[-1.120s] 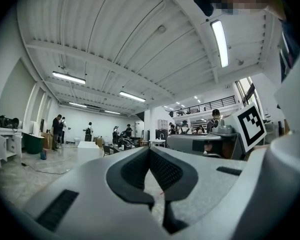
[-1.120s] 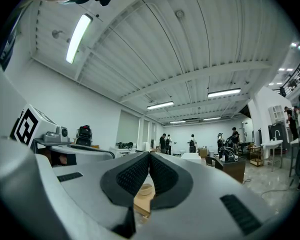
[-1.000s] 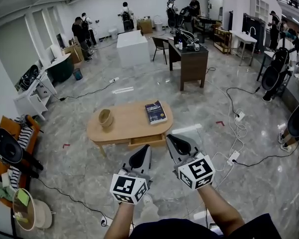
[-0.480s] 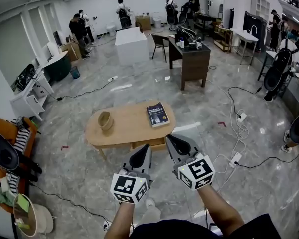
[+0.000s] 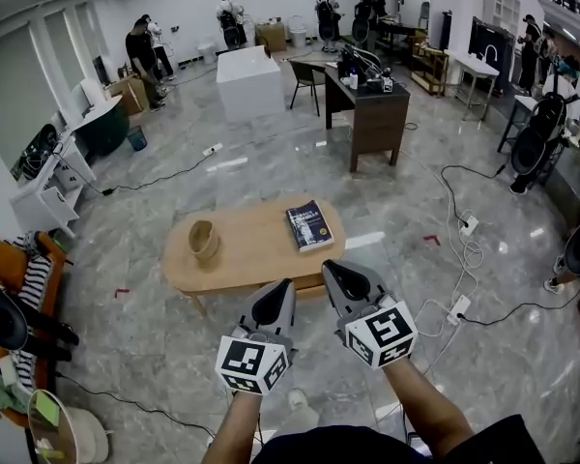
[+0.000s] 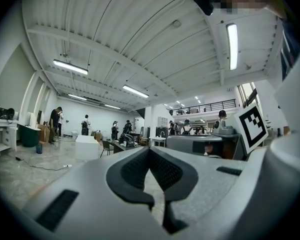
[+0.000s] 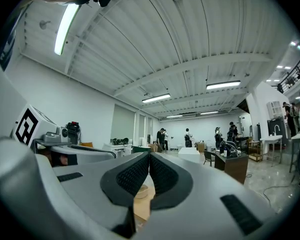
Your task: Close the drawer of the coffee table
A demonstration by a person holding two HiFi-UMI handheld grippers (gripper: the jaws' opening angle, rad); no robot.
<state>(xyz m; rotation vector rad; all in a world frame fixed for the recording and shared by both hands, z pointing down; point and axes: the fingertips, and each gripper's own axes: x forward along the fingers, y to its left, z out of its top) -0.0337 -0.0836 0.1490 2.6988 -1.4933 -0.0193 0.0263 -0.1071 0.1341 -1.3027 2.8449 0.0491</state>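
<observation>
The drawer [image 5: 307, 288] shows only as a sliver under the near long edge of the oval coffee table [image 5: 251, 251]. It lies between the two tips, with its front running left to right. The left gripper [image 5: 281, 289] and right gripper [image 5: 330, 270] both have their jaws pressed together on nothing. The right looks slightly nearer, so the closing push should go straight ahead, away from the person.

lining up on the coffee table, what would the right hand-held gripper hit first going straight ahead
Probably the coffee table: its near edge lies just beyond the right hand-held gripper, and its wood top shows past the shut jaws in the right gripper view. Depth is unclear, so which part comes first can't be told.
</observation>
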